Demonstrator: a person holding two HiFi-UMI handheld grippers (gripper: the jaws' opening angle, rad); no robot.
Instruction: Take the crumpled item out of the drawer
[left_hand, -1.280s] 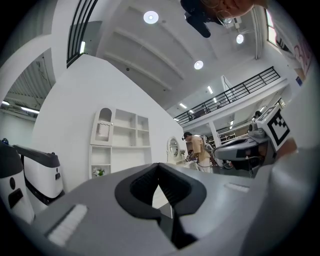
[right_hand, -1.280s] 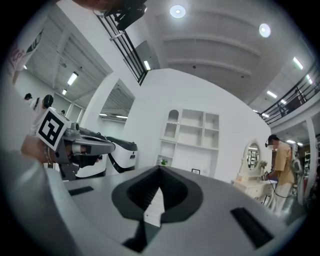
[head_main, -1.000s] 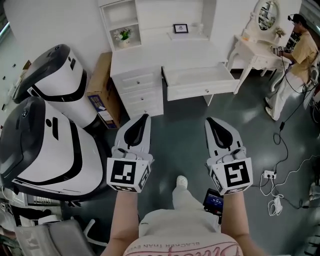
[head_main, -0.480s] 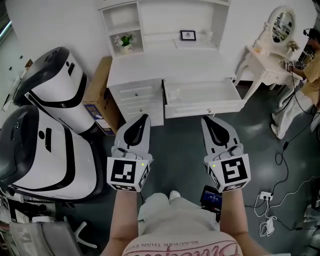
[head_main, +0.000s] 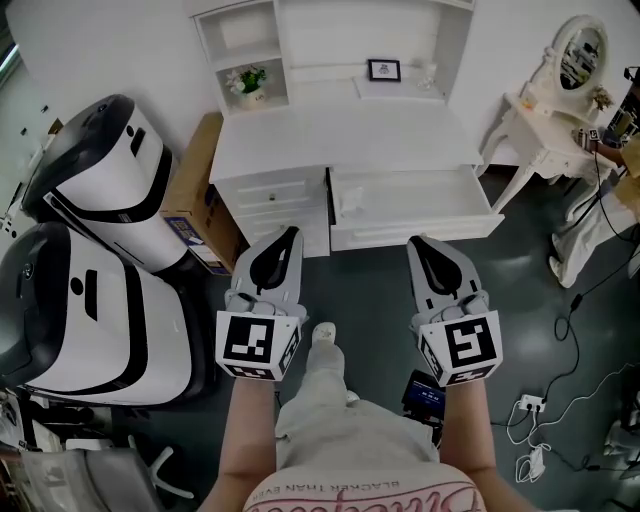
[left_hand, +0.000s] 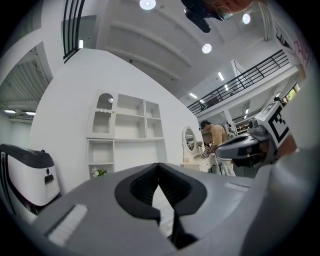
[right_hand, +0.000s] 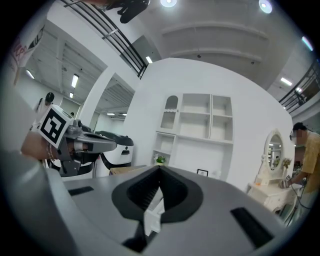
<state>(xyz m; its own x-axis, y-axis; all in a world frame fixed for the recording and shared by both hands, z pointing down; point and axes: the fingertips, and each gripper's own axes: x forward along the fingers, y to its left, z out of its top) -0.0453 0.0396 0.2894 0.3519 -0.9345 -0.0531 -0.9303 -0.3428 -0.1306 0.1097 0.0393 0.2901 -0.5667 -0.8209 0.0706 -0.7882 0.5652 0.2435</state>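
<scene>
Both grippers were held level, side by side, in front of the person and short of the desk (head_main: 340, 150). On the left gripper (head_main: 291, 234) the jaws were fully together with nothing between them. The right gripper (head_main: 419, 241) was the same, tips closed and empty. The desk was white with a hutch above it, and its wide drawer (head_main: 420, 234) on the right side stood pulled open. The crumpled item (head_main: 348, 204) lay inside the drawer at its left end. It was small and white, hard to make out against the white drawer bottom, and well apart from both grippers. A small picture frame (head_main: 384, 70) sat on the desk's back ledge and a plant (head_main: 247, 79) in the left cubby. A cardboard box (head_main: 195, 190) stood against the desk's left side, with two big white-and-black machines (head_main: 95, 250) beyond it. A vanity table (head_main: 530, 125) with an oval mirror was off to the right.
</scene>
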